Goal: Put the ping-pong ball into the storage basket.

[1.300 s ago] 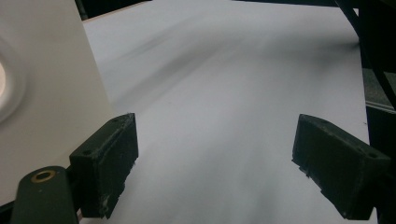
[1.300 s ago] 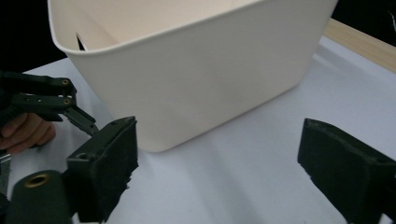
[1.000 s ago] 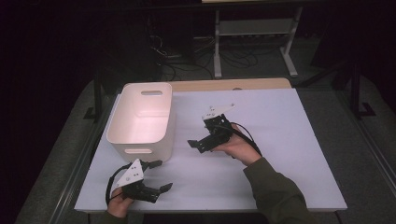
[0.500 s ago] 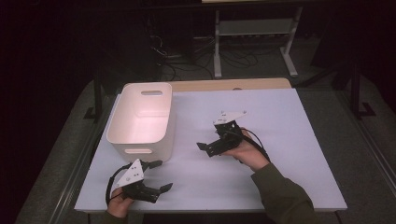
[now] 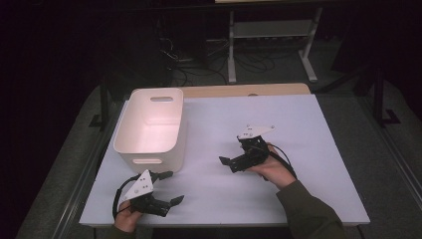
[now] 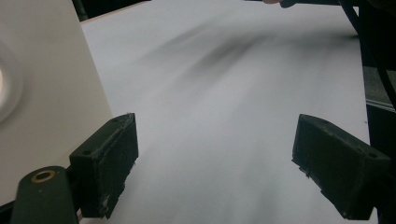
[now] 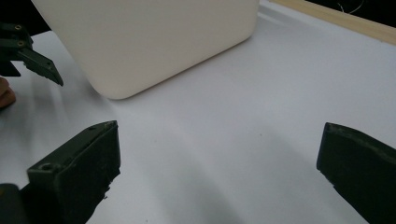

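Right gripper [image 5: 231,155]: jaws spread wide, nothing between them, held low over the tabletop [image 5: 318,129] right of centre. It points toward 9 o'clock in the high view. In the right gripper view, bare white surface lies between the two pads [image 7: 79,172], with the white bin [image 7: 149,42] ahead at about 11 o'clock.

Left gripper [image 5: 171,188]: also wide apart, holding nothing, at the near-left edge of the tabletop, around 7 o'clock from centre, pointing toward 3 o'clock. In the left gripper view the bin wall [image 6: 46,102] sits just beside the left pad [image 6: 109,163]; whether they touch I cannot tell.

White bin [image 5: 152,124]: upright, handle cutouts at both ends, on the left half of the tabletop, at 12 o'clock from the left gripper and 9–10 o'clock from the right gripper. Interior looks bare.

Grippers are well apart from each other.
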Demonstrator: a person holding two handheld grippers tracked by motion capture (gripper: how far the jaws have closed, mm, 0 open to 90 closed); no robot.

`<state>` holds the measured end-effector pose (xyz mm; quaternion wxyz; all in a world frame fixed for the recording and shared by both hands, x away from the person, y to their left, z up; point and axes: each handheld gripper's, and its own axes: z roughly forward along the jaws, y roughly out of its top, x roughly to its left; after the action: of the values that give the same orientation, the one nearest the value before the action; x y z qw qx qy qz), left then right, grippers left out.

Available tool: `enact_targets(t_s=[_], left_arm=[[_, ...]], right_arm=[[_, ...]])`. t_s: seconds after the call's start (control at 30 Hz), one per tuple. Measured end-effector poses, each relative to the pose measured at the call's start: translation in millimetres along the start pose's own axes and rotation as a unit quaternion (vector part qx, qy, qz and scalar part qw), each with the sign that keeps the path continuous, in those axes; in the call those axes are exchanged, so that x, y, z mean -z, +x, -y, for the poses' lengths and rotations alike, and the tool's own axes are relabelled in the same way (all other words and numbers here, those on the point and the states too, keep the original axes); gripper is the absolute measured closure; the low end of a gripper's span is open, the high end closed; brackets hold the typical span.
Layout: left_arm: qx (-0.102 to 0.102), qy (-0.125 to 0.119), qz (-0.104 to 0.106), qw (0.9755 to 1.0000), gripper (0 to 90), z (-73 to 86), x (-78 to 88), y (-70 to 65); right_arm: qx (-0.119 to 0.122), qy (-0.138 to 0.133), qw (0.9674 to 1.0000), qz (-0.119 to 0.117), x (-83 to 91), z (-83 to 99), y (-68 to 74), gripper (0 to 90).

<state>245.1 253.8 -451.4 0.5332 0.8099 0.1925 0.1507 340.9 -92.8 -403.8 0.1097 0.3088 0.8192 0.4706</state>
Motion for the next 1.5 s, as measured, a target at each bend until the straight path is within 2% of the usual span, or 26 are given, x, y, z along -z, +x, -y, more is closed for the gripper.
enact_targets(t_s=[0.83,1.5], left_arm=[[0.0,0.001,-0.001,1.0,14.1,-0.1,-0.4,-0.2],[0.0,0.002,-0.001,1.0,14.1,-0.1,-0.5,-0.4]], right_arm=[[-0.02,-0.019,0.9987,0.042,26.0,30.1,-10.7,0.0],[-0.04,-0.023,0.9956,0.081,51.9,59.9,-19.1,0.0]])
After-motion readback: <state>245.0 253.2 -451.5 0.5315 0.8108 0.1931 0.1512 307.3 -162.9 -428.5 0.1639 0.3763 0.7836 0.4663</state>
